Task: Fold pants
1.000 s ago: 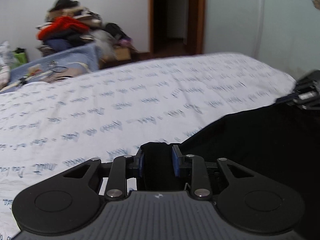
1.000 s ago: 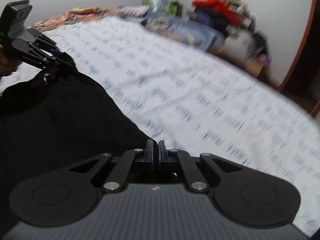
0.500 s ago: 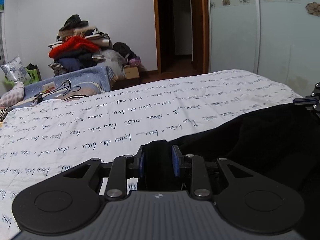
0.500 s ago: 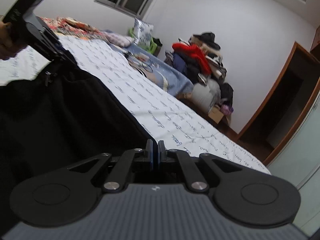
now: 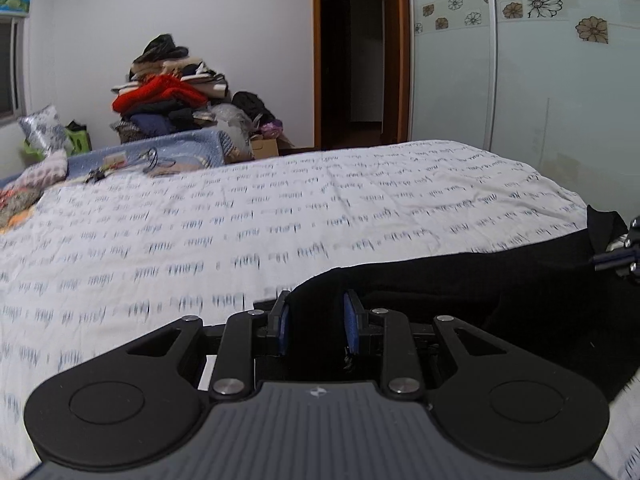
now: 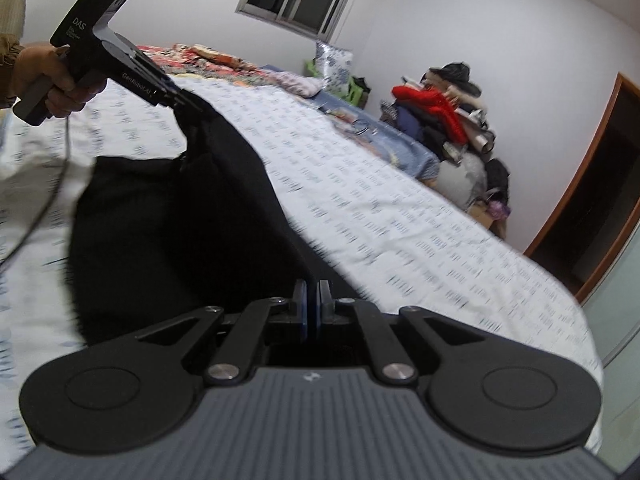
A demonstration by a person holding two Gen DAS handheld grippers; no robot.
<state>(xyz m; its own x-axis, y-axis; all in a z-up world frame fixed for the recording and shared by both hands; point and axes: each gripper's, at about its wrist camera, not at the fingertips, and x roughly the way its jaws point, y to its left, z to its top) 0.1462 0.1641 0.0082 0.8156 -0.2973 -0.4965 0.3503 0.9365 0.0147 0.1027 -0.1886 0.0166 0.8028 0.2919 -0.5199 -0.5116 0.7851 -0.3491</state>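
Observation:
The black pants (image 5: 460, 288) hang lifted over the white printed bedsheet (image 5: 200, 232), stretched between my two grippers. My left gripper (image 5: 316, 322) is shut on a thick bunch of the black cloth at one end. My right gripper (image 6: 311, 304) is shut on the pants' (image 6: 180, 216) other end, its blue pads nearly touching. In the right wrist view the left gripper (image 6: 188, 106) shows at the upper left, held by a hand, with the cloth sagging below it. The right gripper's fingertips (image 5: 618, 258) show at the right edge of the left wrist view.
A pile of clothes (image 5: 168, 92) stands against the far wall beyond the bed. A blue blanket (image 5: 160, 156) and pillows lie at the bed's far side. An open doorway (image 5: 356, 68) and a wardrobe with flower decals (image 5: 540, 60) are at the right.
Both grippers have risen with the pants, lifting the cloth off the sheet. The views have tilted up, showing more of the walls and the doorway.

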